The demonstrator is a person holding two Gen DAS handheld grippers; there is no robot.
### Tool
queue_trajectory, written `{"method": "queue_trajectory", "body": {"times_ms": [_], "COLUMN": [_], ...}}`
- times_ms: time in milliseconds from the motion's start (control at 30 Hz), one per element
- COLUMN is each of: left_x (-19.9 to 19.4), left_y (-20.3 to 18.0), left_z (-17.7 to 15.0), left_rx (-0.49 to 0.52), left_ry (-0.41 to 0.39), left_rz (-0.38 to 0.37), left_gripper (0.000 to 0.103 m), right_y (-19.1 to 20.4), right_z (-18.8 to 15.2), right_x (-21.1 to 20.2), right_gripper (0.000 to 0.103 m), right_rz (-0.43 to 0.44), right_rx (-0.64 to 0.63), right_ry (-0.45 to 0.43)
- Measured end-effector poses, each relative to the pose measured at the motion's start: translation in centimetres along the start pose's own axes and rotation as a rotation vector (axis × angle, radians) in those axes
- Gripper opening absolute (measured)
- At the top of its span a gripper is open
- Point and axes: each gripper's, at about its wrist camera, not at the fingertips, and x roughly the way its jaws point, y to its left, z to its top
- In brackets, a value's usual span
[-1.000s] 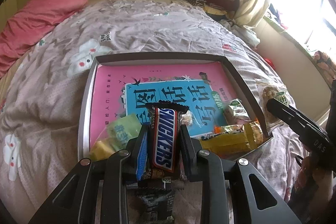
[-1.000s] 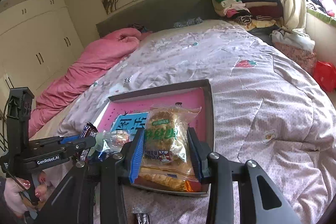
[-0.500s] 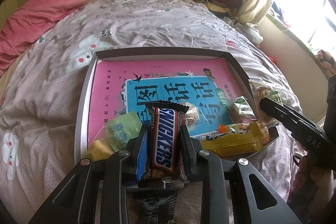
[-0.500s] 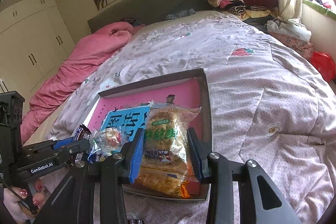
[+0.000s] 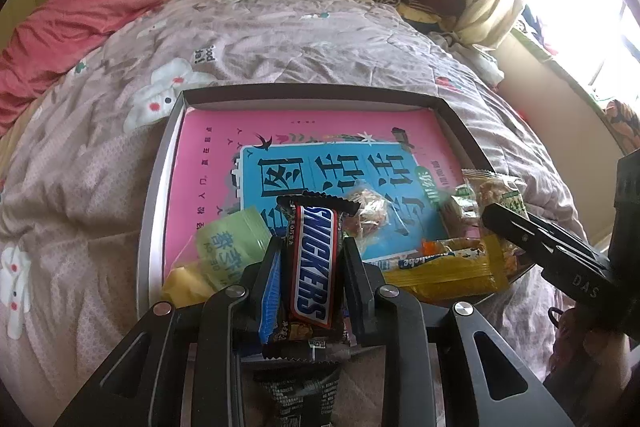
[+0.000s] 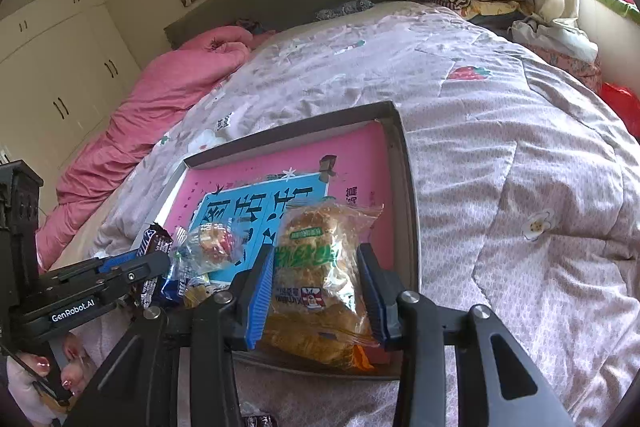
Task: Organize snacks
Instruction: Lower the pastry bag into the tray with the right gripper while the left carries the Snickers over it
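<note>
While the left gripper (image 5: 310, 259) hung over the near edge of the tray (image 5: 158, 187), its jaws were clamped tight on a Snickers bar (image 5: 314, 259), the bar standing upright between the pads with its far end poking out over the tray's pink and blue printed floor. And over on the other side, the right gripper (image 6: 318, 277) had its jaws pressed on a clear bag of crispy snack (image 6: 324, 267) with green lettering, that bag held above the tray's near right corner!

Inside the tray, things were piling up along the near side. A pale green packet (image 5: 230, 245) lay at the near left, just beside the left gripper's finger. A small clear-wrapped sweet (image 5: 366, 213) sat just right of the Snickers bar. A long yellow packet (image 5: 444, 267) stretched along the near right edge, close to the right gripper's tip in the left wrist view.

The tray rested on a floral quilt (image 6: 520, 167) across the bed, a pink blanket (image 5: 80, 23) bunched at the far left. Another dark wrapper (image 5: 300, 395) showed below the left gripper, nearer than the tray, its label too blurred to read.
</note>
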Motion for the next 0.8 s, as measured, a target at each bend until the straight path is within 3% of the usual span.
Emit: {"method": "queue_trajectory", "body": {"times_ms": [167, 267, 800], "left_x": [0.1, 0.3, 1.2], "left_y": [0.1, 0.0, -1.2], "left_z": [0.0, 0.0, 0.0], "left_rx": [-0.001, -0.003, 0.008], "left_ry": [0.001, 0.002, 0.012], "left_rz": [-0.003, -0.011, -0.040], "left_gripper": [0.029, 0.029, 0.029], "right_y": [0.1, 0.2, -0.2], "right_z": [-0.2, -0.3, -0.4], "right_x": [0.1, -0.1, -2.0], "right_gripper": [0.042, 0.049, 0.052], "right_rz": [0.004, 0.001, 0.007], "right_rx": [-0.011, -0.023, -0.021], "right_ry": [0.002, -0.005, -0.048]}}
